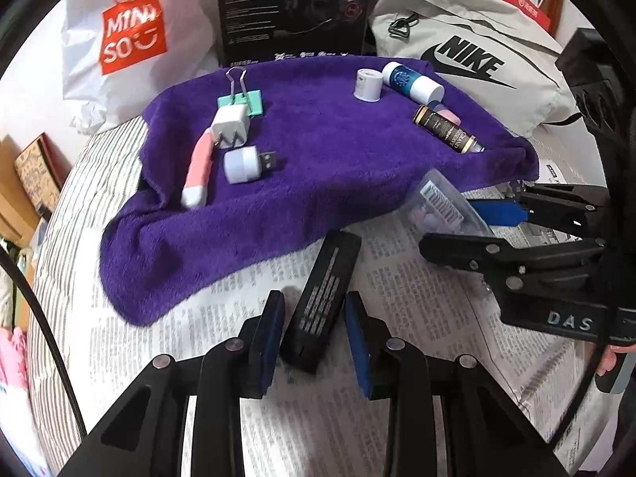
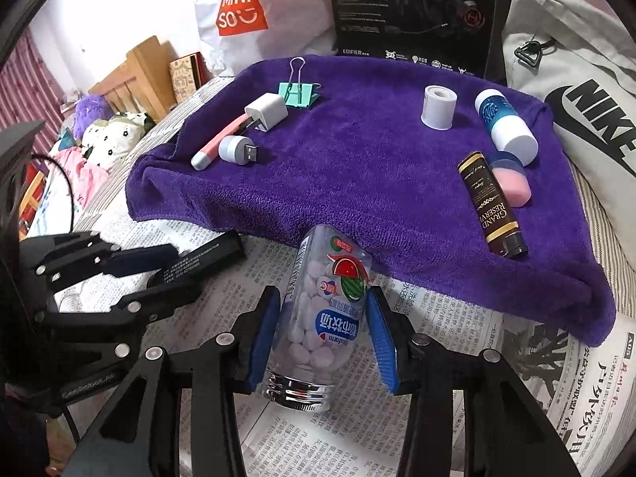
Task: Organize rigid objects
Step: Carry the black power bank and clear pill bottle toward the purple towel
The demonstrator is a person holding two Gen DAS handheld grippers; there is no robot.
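1. My left gripper (image 1: pixel 314 334) has its jaws apart around a black battery (image 1: pixel 322 302), which lies on the newspaper (image 1: pixel 417 278) at bottom centre of the left view; I see gaps on both sides.
2. My right gripper (image 2: pixel 322 334) has jaws apart around a clear candy bottle (image 2: pixel 318 318) lying on the newspaper, its metal cap toward the camera; I cannot tell if the left pad touches.
3. The purple towel (image 2: pixel 357 183) above carries the other small items.
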